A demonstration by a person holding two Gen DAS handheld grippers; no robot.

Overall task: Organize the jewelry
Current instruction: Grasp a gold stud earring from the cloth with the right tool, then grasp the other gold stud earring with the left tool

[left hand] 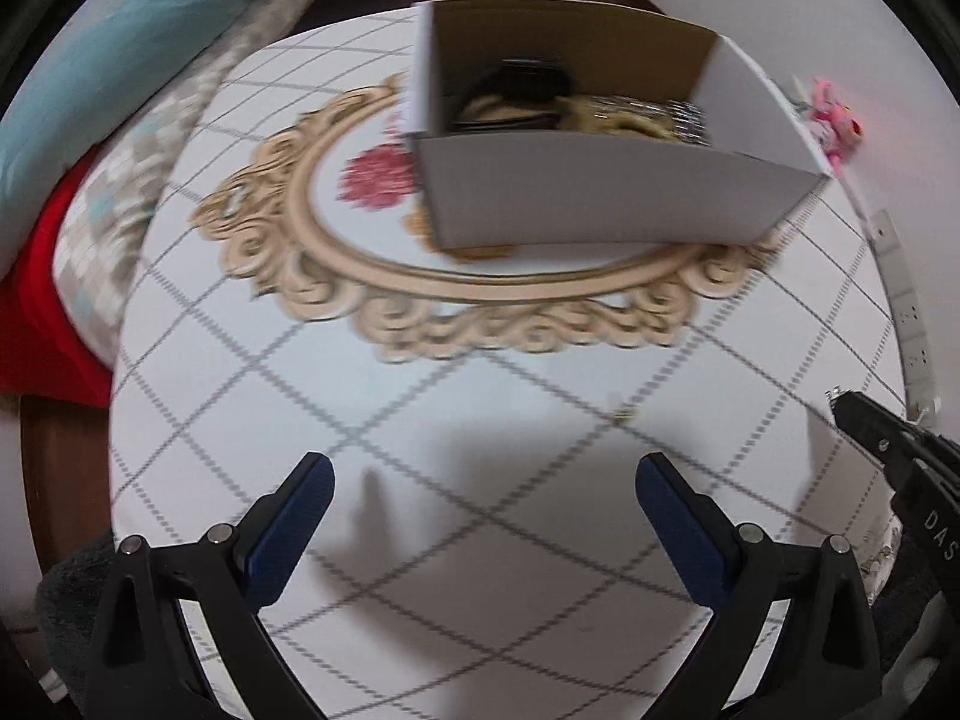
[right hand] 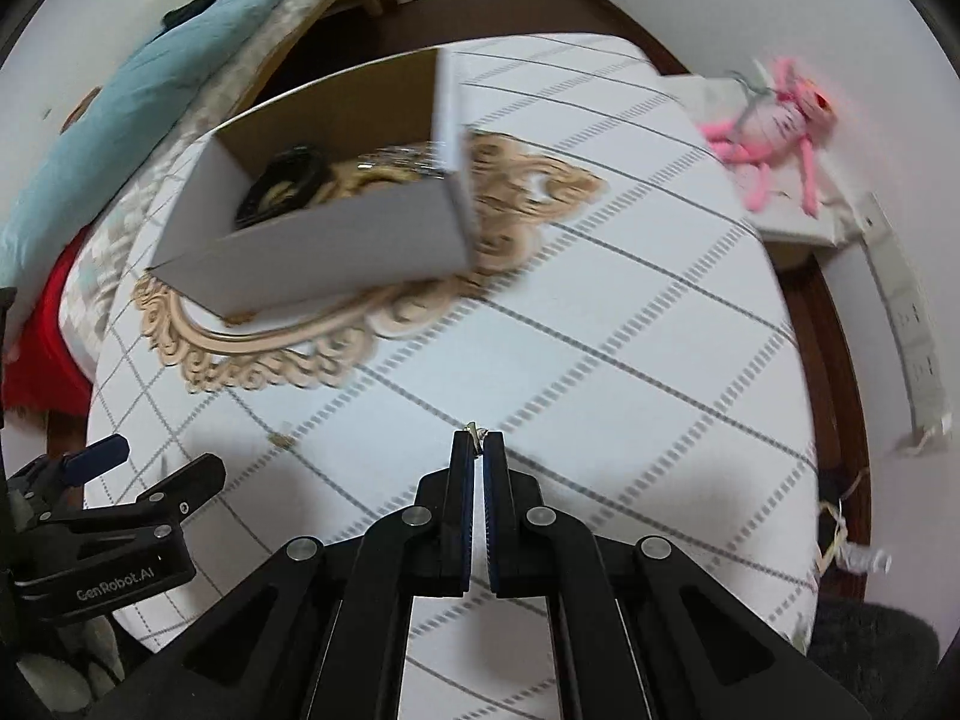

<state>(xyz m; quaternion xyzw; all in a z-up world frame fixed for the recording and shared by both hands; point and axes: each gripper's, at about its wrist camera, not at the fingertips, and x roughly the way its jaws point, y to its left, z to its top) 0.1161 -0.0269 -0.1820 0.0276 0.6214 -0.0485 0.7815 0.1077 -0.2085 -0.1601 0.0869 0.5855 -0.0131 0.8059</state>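
An open white cardboard box (left hand: 606,192) stands on the round table, on its gold oval ornament; it also shows in the right wrist view (right hand: 336,246). Inside lie dark and gold jewelry pieces (left hand: 540,102), blurred. My left gripper (left hand: 483,471) is open and empty, low over the table's near side. My right gripper (right hand: 478,439) is shut on a small silver jewelry piece (right hand: 474,429) that pokes out between the tips; it also shows at the right edge of the left wrist view (left hand: 837,399). A small gold piece (left hand: 621,414) lies on the cloth ahead of the left gripper.
The table has a white cloth with a grey grid (right hand: 630,360). A pink plush toy (right hand: 774,126) lies on a white stand at the right. A bed with blue and red covers (left hand: 108,78) stands at the left. A power strip (right hand: 918,360) runs along the right wall.
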